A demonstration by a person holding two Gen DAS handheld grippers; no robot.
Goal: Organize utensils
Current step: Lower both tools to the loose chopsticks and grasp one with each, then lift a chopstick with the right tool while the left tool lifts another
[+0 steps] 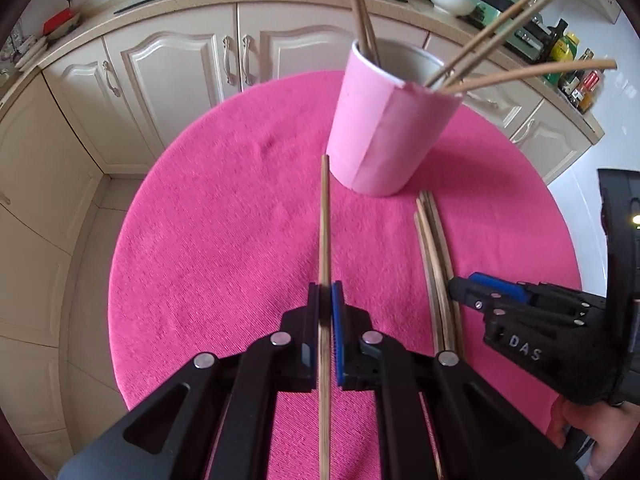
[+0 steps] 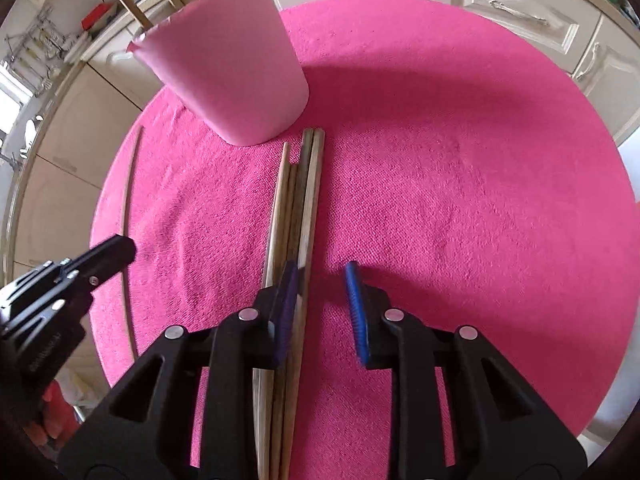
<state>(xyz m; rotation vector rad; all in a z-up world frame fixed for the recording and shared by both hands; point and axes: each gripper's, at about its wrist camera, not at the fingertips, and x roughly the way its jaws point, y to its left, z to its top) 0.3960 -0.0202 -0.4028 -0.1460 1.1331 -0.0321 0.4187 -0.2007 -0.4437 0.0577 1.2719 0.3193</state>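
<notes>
Cream kitchen cabinets (image 1: pixel 172 60) behind round pink-clothed table (image 1: pixel 224 240) | pink paper-wrapped cup (image 1: pixel 388 128) holds five wooden chopsticks (image 1: pixel 492 32) | four loose chopsticks (image 2: pixel 298 208) before cup (count clear only in right view) | left gripper (image 1: pixel 326 300) clamps single chopstick (image 1: pixel 325 216) | right gripper (image 2: pixel 322 280) spread wide over the four.

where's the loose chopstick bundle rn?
The chopstick bundle lies on the pink cloth, running from the pink cup base back under the open right gripper.
</notes>
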